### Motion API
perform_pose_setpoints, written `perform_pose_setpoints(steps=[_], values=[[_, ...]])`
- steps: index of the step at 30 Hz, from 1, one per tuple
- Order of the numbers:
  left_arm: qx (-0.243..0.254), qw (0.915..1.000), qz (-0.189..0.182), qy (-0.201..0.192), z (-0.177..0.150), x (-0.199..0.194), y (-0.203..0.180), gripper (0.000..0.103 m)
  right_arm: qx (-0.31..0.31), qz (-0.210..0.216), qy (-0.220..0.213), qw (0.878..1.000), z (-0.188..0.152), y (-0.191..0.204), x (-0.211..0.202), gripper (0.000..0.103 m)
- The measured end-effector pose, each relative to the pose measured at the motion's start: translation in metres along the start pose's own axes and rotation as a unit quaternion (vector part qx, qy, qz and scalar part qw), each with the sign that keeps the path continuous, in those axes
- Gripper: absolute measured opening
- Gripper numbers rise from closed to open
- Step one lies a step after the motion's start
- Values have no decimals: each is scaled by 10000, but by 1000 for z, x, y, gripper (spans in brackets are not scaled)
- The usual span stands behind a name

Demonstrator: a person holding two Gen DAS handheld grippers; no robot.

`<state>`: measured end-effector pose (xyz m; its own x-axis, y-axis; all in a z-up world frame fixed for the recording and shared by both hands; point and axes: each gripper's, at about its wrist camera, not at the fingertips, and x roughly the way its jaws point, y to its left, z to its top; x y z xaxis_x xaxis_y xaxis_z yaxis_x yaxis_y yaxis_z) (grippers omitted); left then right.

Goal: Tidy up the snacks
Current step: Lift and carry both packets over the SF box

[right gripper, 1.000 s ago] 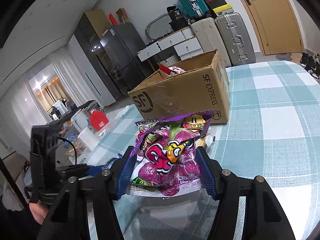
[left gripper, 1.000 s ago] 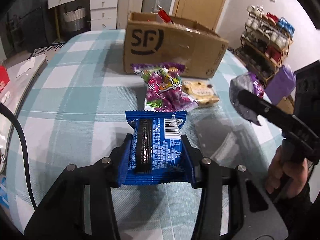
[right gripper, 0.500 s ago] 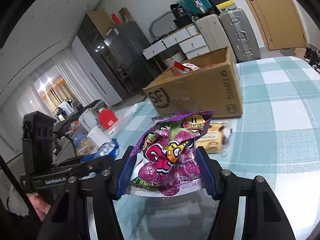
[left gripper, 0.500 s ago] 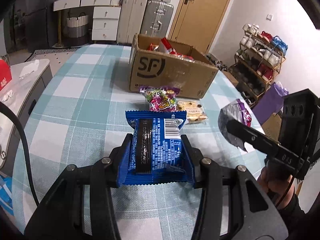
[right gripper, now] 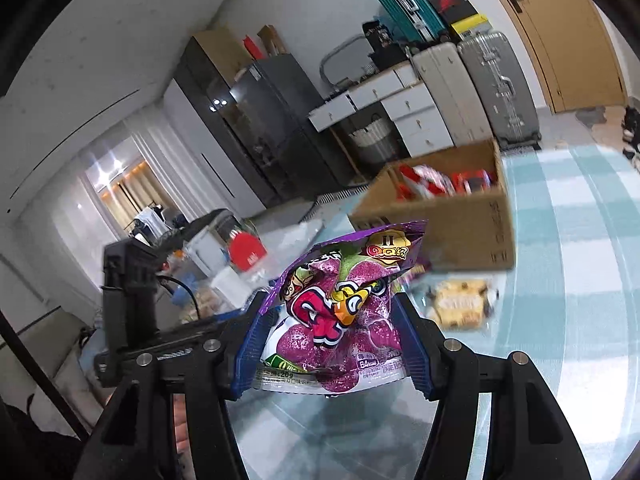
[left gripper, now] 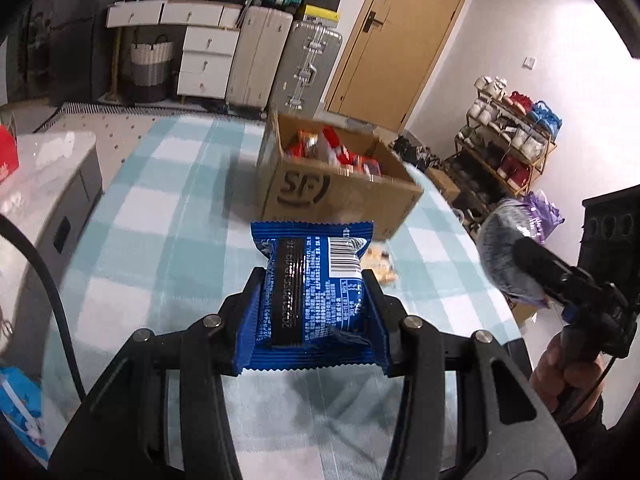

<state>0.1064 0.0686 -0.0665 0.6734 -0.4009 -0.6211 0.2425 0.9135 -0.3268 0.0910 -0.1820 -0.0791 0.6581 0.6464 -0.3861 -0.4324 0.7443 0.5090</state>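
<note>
- The left gripper (left gripper: 314,304) is clenched on one blue snack packet (left gripper: 314,296), its two fingers pressing the packet's sides; the packet hangs above the desk (left gripper: 168,240), on the near side of the cardboard box (left gripper: 340,196).
- The blue snack packet shows white print, a barcode and a black strip with a date code, with crimped edges.
- The right gripper (right gripper: 334,320) is grasping one purple candy bag (right gripper: 340,312), held in the air before the cardboard box.
- The purple candy bag is glossy, crumpled, with red cartoon lettering.
- One pale biscuit pack (right gripper: 460,304) lies on the checked desk just before the cardboard box.
- The single open cardboard box holds several red packets (left gripper: 332,152); their count is unclear.
</note>
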Motion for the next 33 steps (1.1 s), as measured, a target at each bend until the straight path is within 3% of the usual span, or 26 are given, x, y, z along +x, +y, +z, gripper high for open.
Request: perform_pose_setpoints(steps=[5,9,12,16,24,28,33], values=[[51,9997,-157,-169,37,-12,0,43,-198,92,-93,9997,37,19,-7,62],[205,9992,-130,-327,67,-17,-7,43,325,597,-116,9976,68,12,-7,62],[203,9987,-190,-419,92,-20,-9,43,453,656,-207,9966,89,9,-11,62],[179,9983,-460,-298,126,-11,-12,43,387,524,-331,9973,119,8,-16,62],[334,9991,-267,-2,186,33,-20,43,-134,-39,-339,9993,169,9,-7,62],[485,9988,-105,39,209,58,-31,43,312,72,-297,9990,187,-13,9,62],[551,9983,1,192,225,99,-42,43,429,-225,-151,9987,205,-39,38,62]])
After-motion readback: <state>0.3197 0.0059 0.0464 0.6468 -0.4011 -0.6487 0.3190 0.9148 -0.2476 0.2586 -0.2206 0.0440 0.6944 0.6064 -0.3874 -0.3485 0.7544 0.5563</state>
